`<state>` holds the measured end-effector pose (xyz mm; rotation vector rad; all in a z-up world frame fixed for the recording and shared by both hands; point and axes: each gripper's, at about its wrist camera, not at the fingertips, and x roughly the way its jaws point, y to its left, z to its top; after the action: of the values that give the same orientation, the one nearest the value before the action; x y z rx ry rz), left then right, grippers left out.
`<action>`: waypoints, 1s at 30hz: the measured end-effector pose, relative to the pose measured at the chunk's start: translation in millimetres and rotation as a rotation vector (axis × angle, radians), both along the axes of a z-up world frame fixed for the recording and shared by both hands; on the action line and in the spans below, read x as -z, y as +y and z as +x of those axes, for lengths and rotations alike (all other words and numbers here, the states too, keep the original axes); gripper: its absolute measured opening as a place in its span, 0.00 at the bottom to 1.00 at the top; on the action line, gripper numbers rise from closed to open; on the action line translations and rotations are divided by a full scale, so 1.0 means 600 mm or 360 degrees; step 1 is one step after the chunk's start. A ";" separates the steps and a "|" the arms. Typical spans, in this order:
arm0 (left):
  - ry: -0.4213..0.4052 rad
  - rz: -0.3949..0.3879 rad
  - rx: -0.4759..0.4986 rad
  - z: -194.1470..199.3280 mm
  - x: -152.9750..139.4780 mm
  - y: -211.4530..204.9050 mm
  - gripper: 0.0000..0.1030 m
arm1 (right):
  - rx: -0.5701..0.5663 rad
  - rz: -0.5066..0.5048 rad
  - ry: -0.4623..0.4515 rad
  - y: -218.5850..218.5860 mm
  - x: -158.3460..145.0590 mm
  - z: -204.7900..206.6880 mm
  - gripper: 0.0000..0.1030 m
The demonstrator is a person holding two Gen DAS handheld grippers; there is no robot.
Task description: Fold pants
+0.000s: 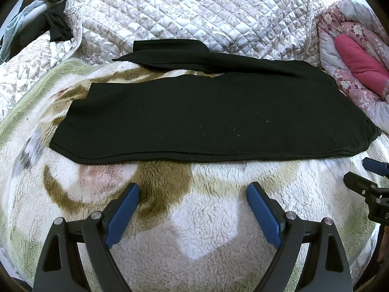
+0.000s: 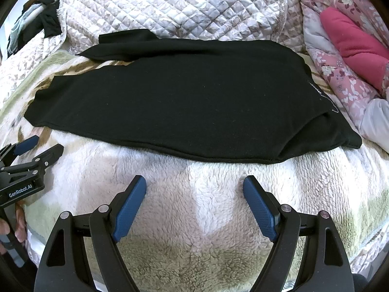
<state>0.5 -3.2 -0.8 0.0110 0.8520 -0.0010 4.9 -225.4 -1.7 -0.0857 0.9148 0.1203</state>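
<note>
Black pants (image 1: 206,112) lie flat across the fleece blanket (image 1: 206,231), filling the middle of both views, waist end twd 3 o'clock, leg ends twd 9 o'clock. You've got the two legs spread apart: the near leg is the wide band running 9 to 3 o'clock, the far leg (image 1: 170,53) angles off twd 11 o'clock and its hem reaches onto the quilted bedspread (image 1: 194,7). The near hem edge runs just ahead of your tools, not touching either one.

Your left gripper (image 1: 193,194) hangs over the fleece at 6 o'clock in its own cam, blue pads (image 1: 122,215) spread wide, nothing btwn them. Your right gripper (image 2: 194,187) sits the same way in its cam: jaws wide apart, empty, pads over bare fleece near the pants' edge. Each tool shows in the other's view: right one at 3 o'clock in the left wrist cam, left one at 9 o'clock in the right wrist cam w/ "GenRobot.AI" on its body.

Pink floral bedding (image 2: 340,73) w/ a magenta pillow (image 2: 352,46) is bunched at 2 o'clock, just beside the waist end. Dark clothes (image 1: 51,24) are piled at 10 o'clock, well apart from the pants.
</note>
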 end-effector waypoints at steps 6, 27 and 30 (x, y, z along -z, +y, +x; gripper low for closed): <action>0.0000 0.0001 0.0000 0.000 0.000 0.000 0.89 | 0.0000 0.0001 0.0000 -0.001 0.001 0.001 0.79; 0.0005 0.0003 0.0001 0.000 0.002 -0.002 0.89 | -0.0005 0.0004 0.0012 -0.002 0.001 0.001 0.79; 0.0004 0.0003 0.0001 0.000 0.002 -0.002 0.89 | -0.0006 0.0003 0.0012 -0.002 0.001 0.001 0.79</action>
<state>0.6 -4.6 -2.2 0.0129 0.8547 -0.0008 5.4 -226.3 -2.5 -0.0854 0.9220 0.1252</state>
